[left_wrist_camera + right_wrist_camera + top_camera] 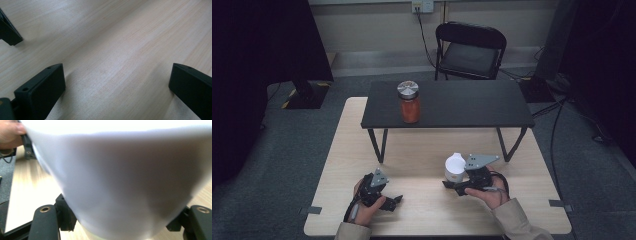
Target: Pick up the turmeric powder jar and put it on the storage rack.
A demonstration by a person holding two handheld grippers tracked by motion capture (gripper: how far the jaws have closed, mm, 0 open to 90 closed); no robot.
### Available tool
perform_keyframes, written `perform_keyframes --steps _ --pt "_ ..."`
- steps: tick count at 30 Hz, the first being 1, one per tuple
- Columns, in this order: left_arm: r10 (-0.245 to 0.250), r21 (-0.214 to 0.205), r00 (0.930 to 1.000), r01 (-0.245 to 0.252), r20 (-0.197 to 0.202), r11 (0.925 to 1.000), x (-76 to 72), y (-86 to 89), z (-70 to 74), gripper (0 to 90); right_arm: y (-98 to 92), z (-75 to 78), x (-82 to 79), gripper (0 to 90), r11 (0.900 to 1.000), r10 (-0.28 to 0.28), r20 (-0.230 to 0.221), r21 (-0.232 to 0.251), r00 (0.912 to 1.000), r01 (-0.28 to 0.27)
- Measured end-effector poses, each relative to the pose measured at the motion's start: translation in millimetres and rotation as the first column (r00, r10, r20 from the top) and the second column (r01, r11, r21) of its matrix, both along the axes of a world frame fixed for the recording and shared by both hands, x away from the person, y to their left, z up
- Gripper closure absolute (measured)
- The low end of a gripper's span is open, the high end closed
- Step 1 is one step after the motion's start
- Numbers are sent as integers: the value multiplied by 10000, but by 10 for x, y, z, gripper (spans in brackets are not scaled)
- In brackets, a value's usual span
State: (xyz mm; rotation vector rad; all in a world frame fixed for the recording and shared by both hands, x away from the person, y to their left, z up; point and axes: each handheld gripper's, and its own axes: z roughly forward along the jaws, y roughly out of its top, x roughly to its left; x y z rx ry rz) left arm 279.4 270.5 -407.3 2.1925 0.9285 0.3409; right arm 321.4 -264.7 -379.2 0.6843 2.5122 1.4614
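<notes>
While the right gripper [458, 184] clamps the small white plastic cup [454, 167] just above the light wooden table [422, 150], its smooth tapered wall could slip downward if the squeeze loosens. The left gripper [391, 202] rests wide open, holding nothing.

In the right gripper view the white cup [125, 182] looms blurred, its rim cut off at the top edge; it hides the right hand-held gripper [120, 225] pads.
</notes>
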Motion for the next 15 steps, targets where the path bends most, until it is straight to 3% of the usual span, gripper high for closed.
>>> perform_keyframes --steps 15 --pt "1 -1 10000 -1 0 10000 0 0 0 0 -112 387 34 296 9997 184 -135 193 9997 -181"
